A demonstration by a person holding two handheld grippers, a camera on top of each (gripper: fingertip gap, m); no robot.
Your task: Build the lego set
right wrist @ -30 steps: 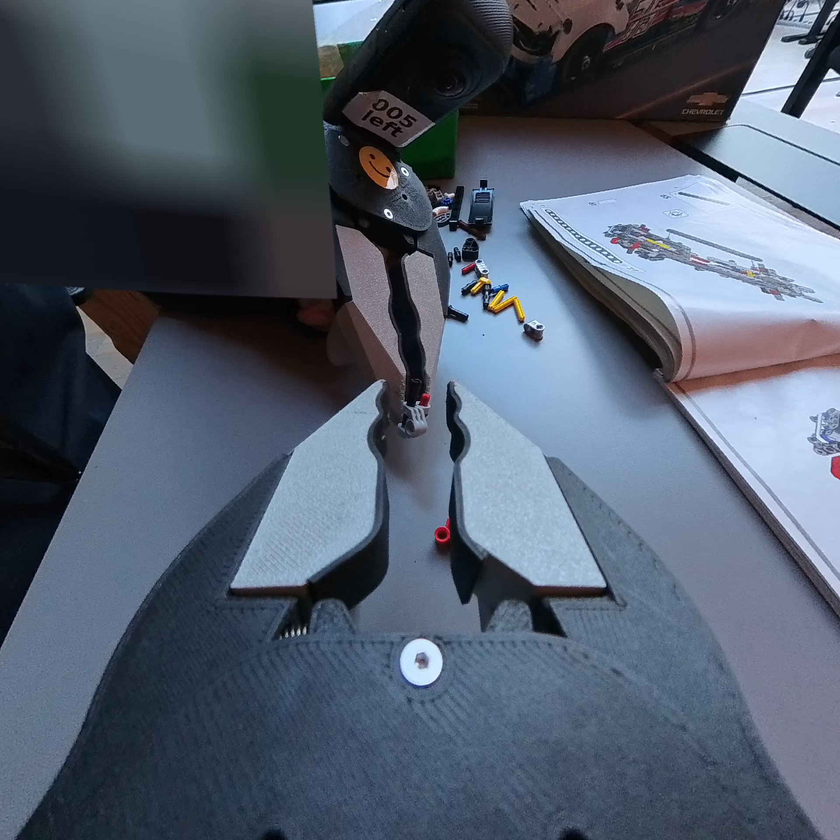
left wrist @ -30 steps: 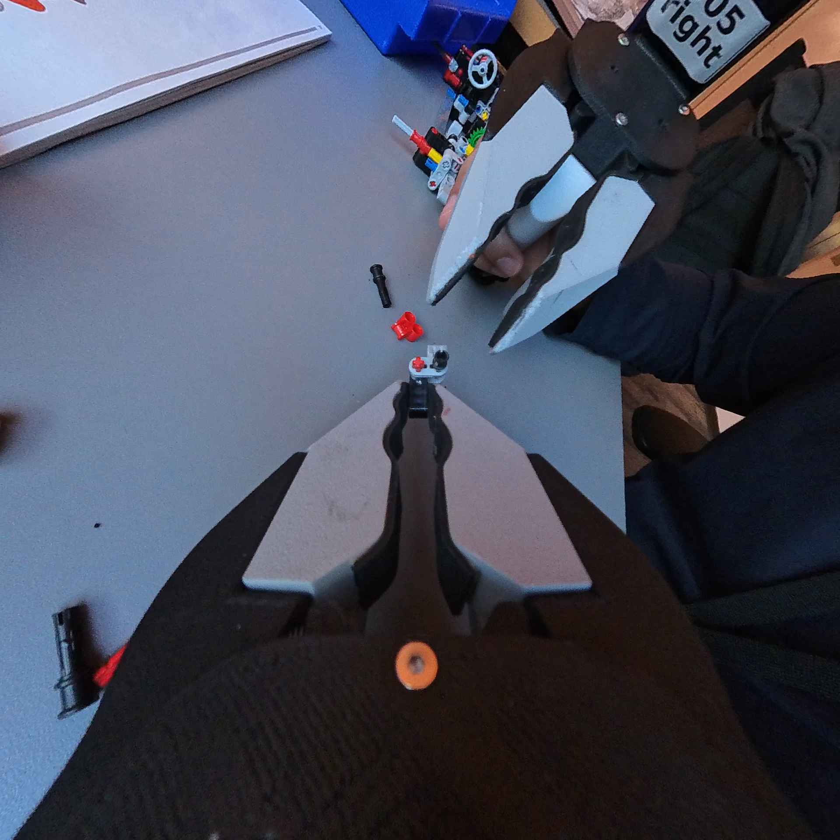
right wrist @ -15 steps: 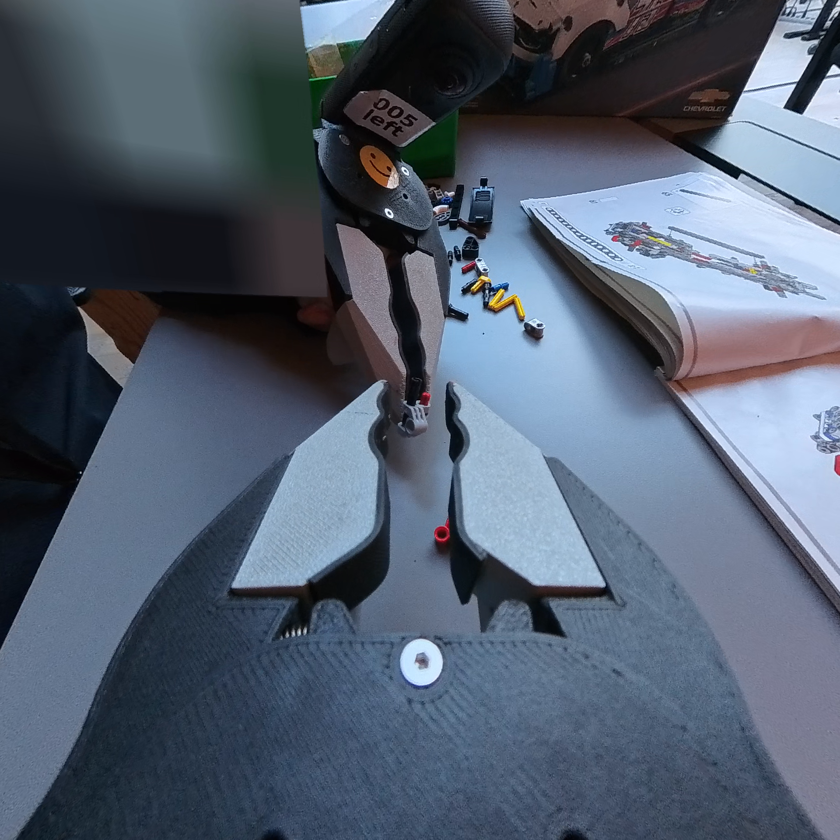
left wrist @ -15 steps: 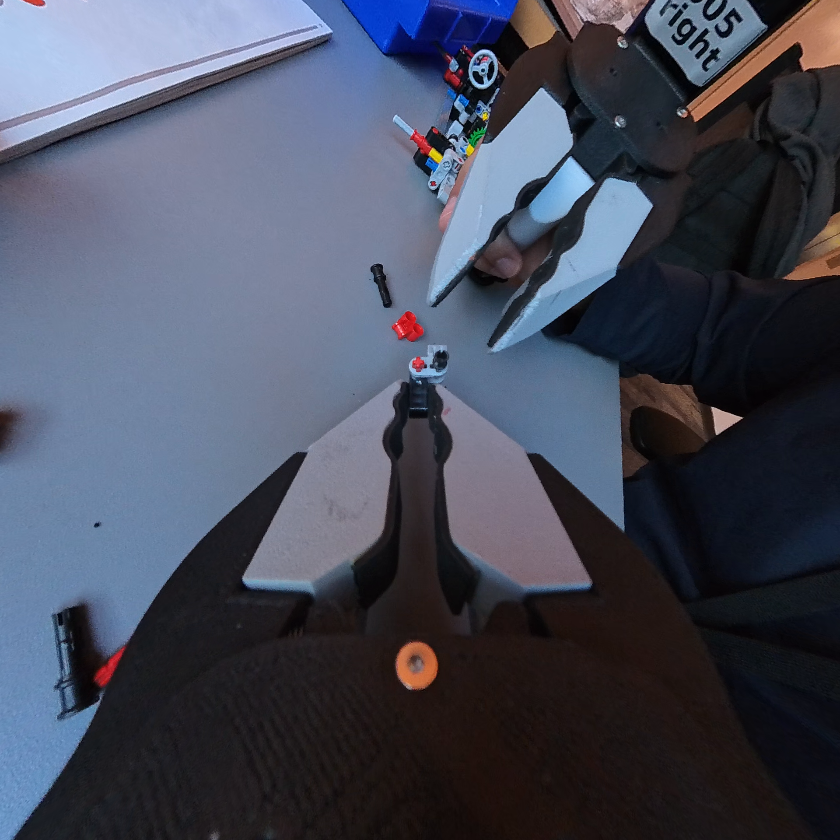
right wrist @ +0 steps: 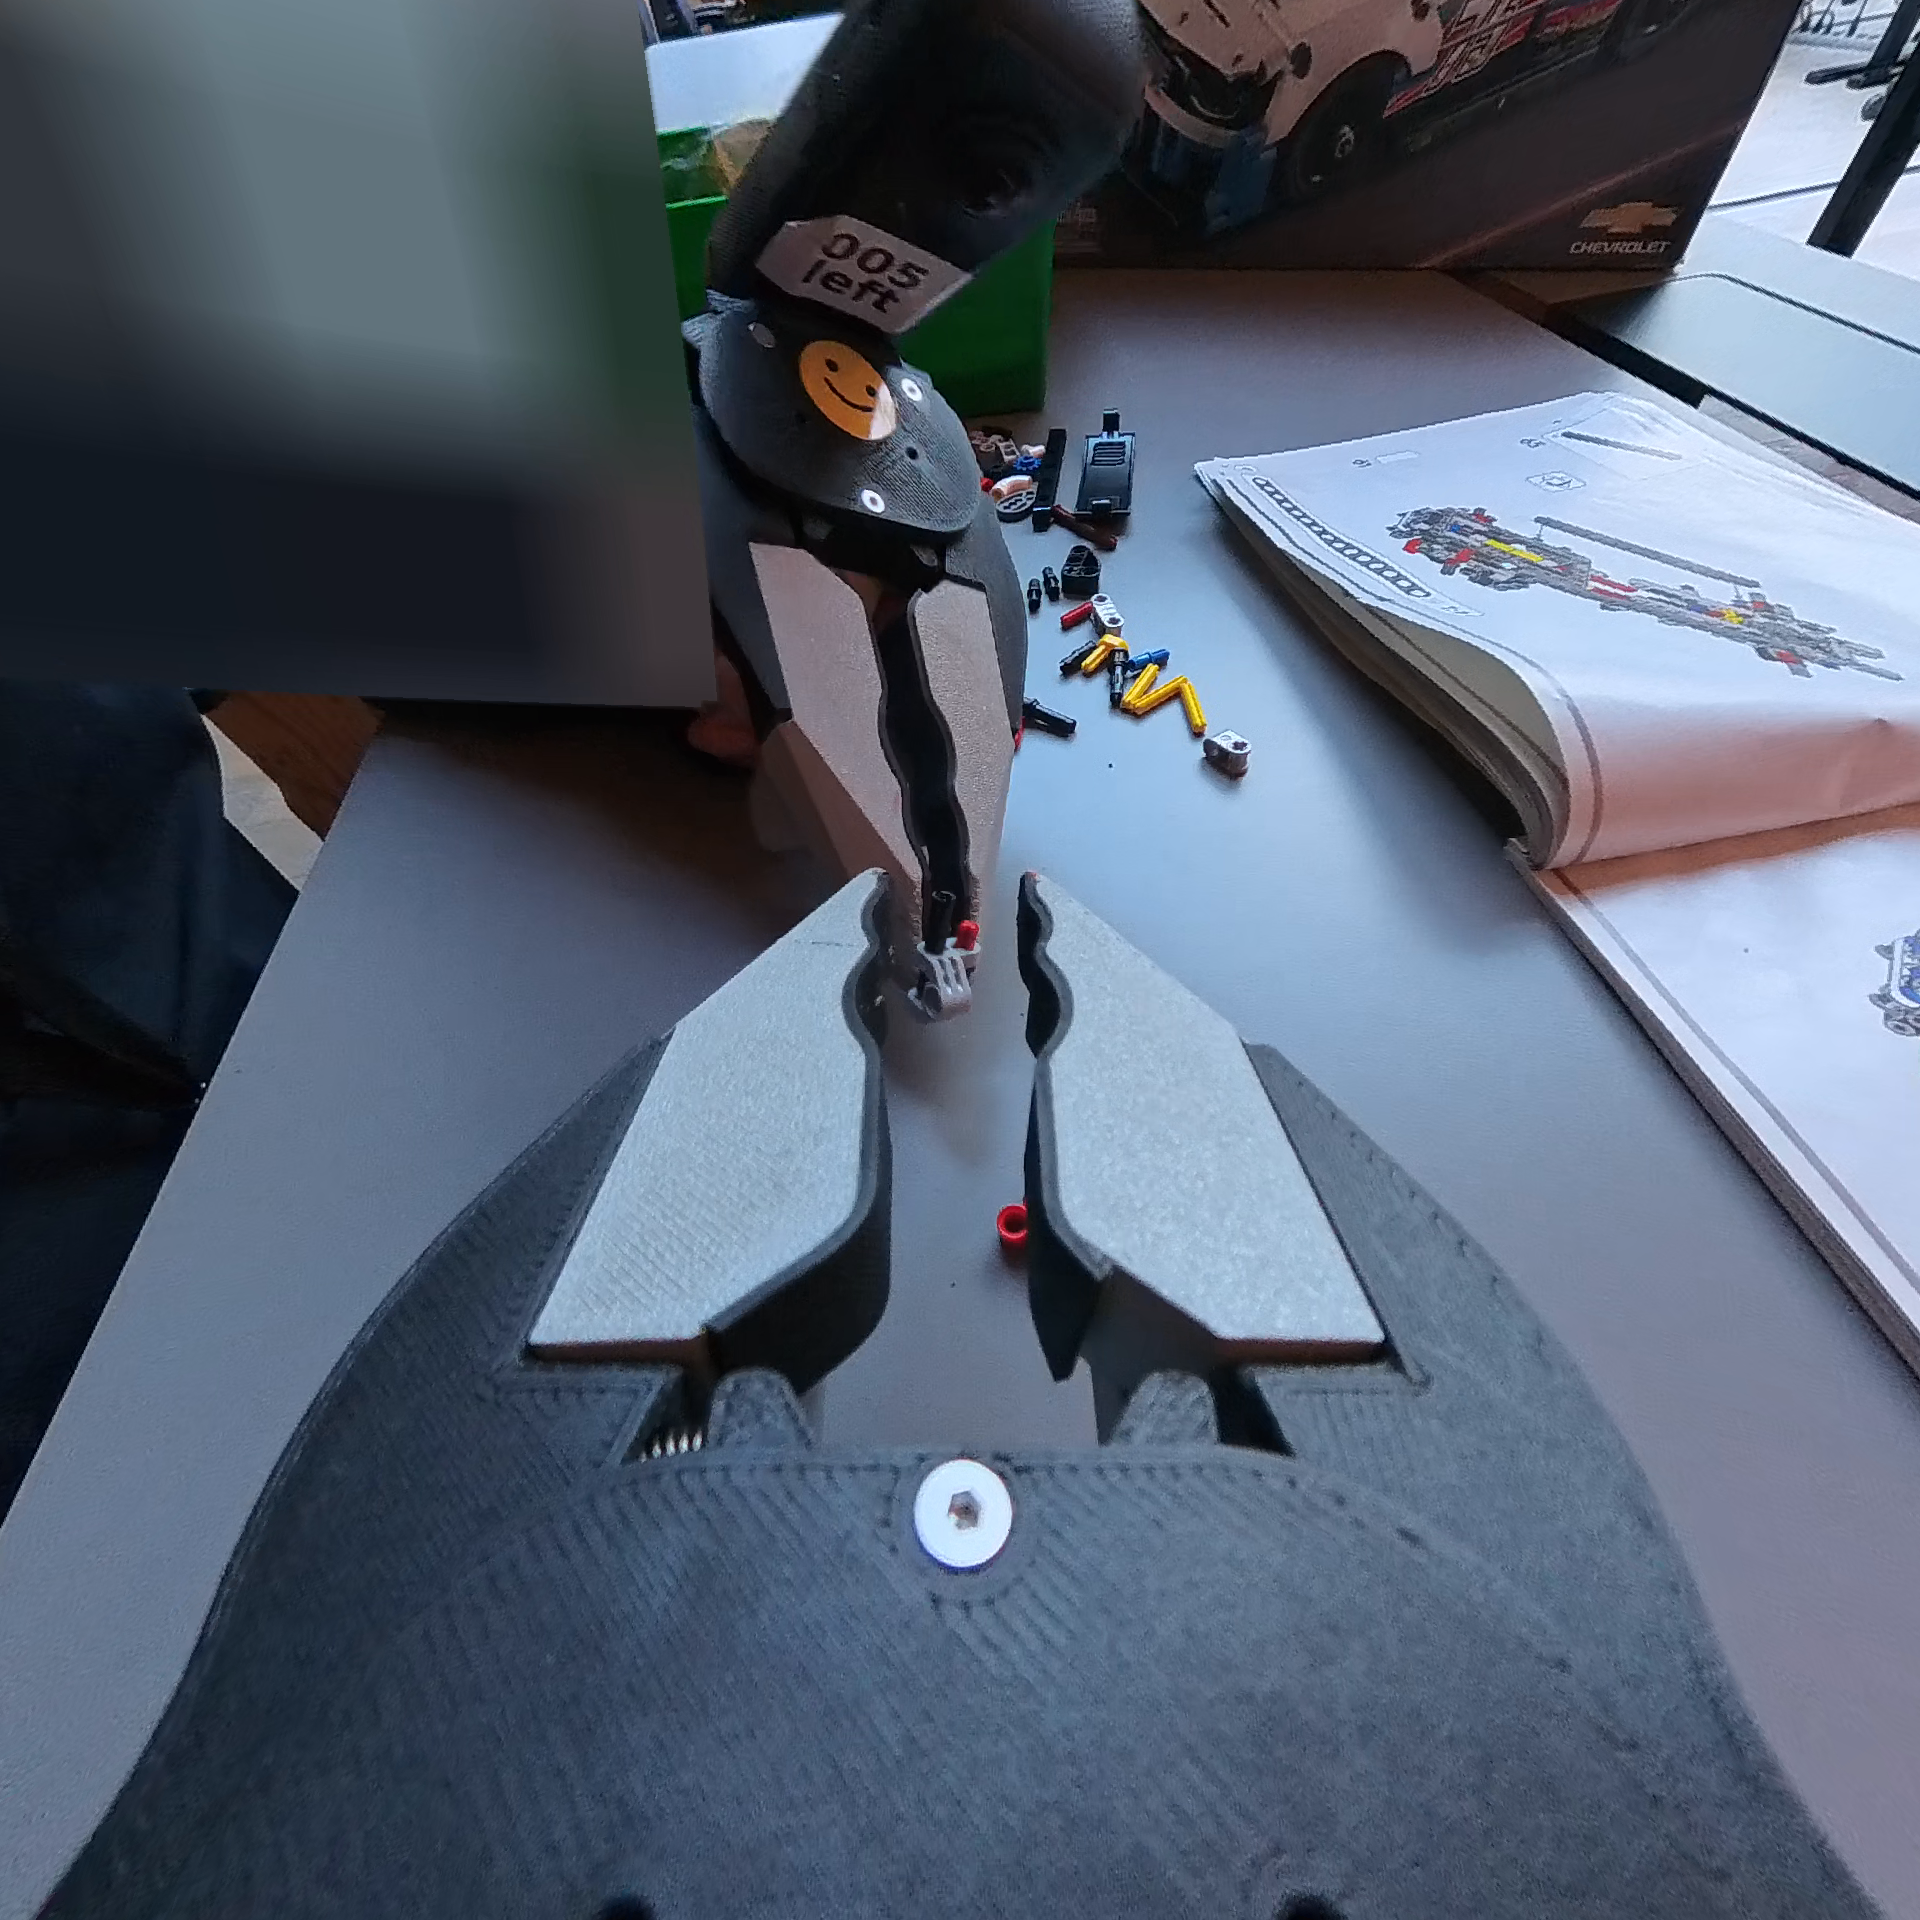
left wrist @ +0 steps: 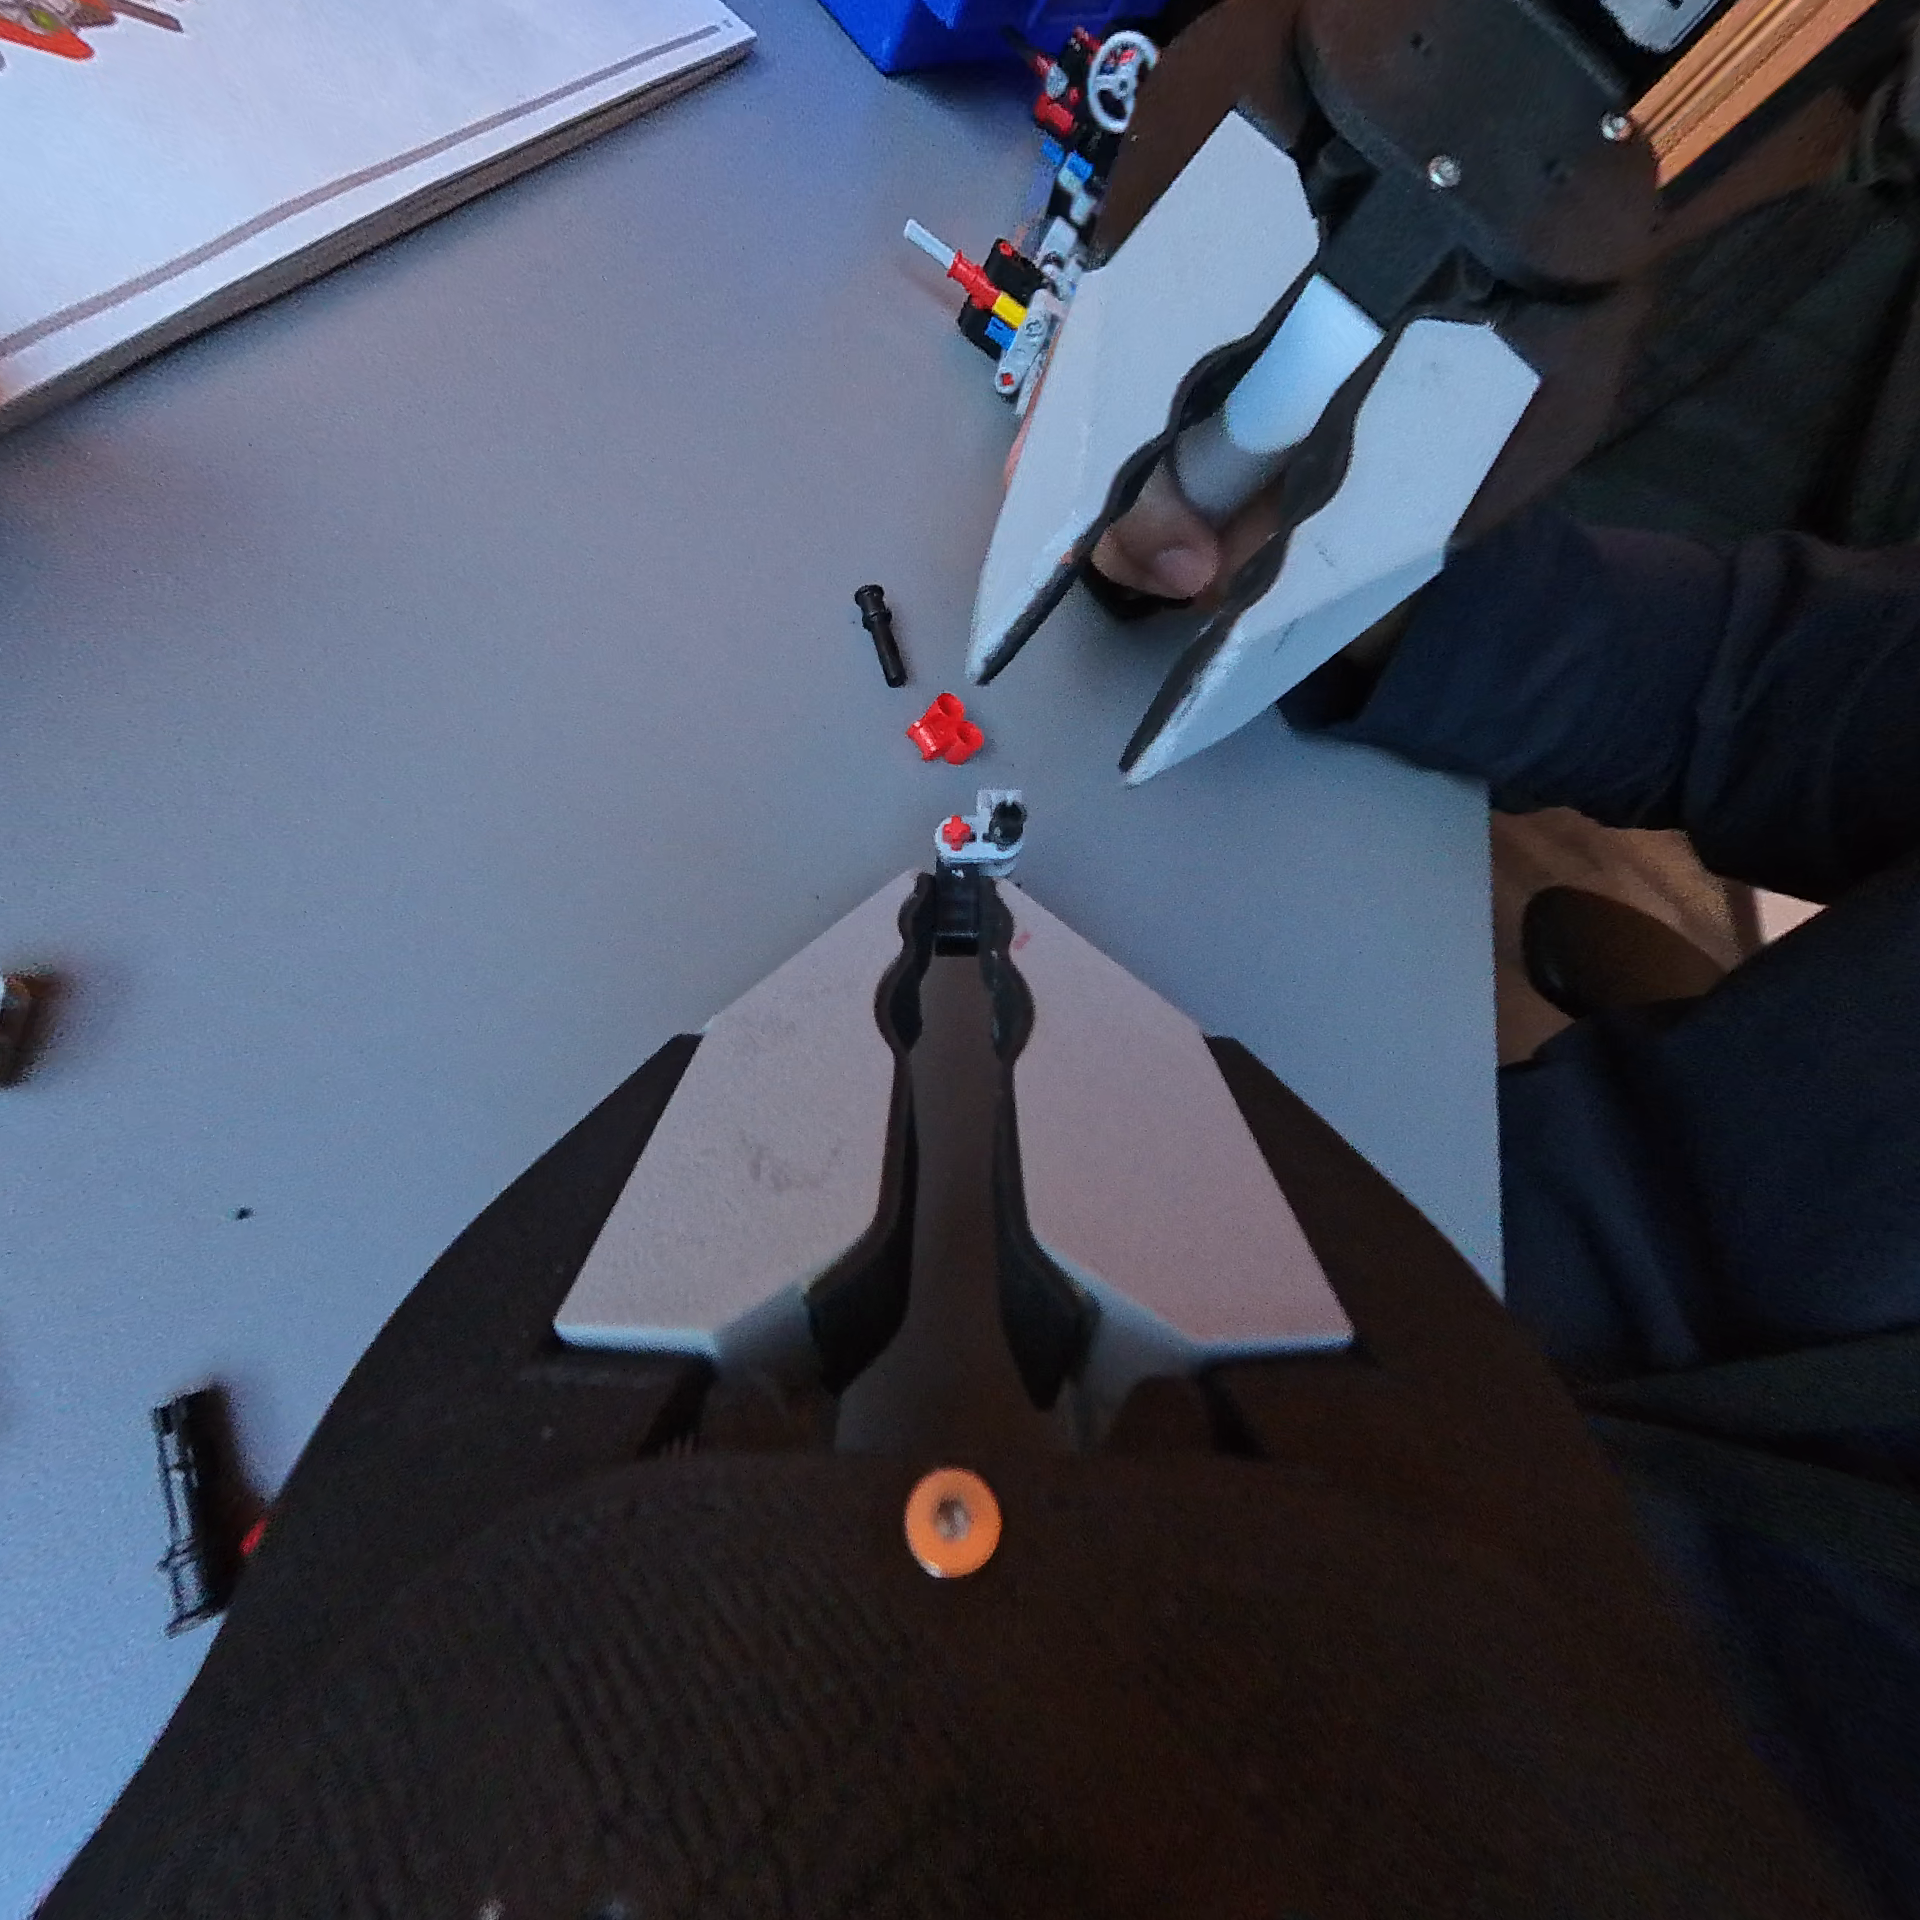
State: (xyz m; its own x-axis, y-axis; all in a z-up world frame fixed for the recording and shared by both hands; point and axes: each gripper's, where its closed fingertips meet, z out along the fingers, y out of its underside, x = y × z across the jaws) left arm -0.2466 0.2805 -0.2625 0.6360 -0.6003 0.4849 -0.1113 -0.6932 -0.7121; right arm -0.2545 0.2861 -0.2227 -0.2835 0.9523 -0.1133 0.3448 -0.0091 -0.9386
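Observation:
My left gripper point(left wrist: 961, 896) is shut on the black end of a small grey connector piece point(left wrist: 982, 836) that carries a red axle and a black pin. It holds the piece just above the grey table point(left wrist: 520, 727). The piece also shows in the right wrist view point(right wrist: 943, 982), hanging from the left gripper's fingertips. My right gripper point(right wrist: 954, 894) is open and empty, and the piece sits between its fingertips point(right wrist: 1039, 914) without touching them. In the left wrist view the right gripper point(left wrist: 1049, 727) hovers just beyond the piece. A red connector point(left wrist: 943, 730) and a black pin point(left wrist: 881, 636) lie on the table below it.
An open instruction booklet point(right wrist: 1558, 623) lies to the right. Loose small parts point(right wrist: 1132, 675) are scattered behind the left gripper, with a green bin point(right wrist: 987, 343) and a cardboard box point(right wrist: 1455, 125) at the back. A blue bin point(left wrist: 935, 31) and a black part point(left wrist: 187, 1507) show in the left wrist view. The table edge point(left wrist: 1486, 1039) is close. Less than 4 cm separates the two grippers' tips.

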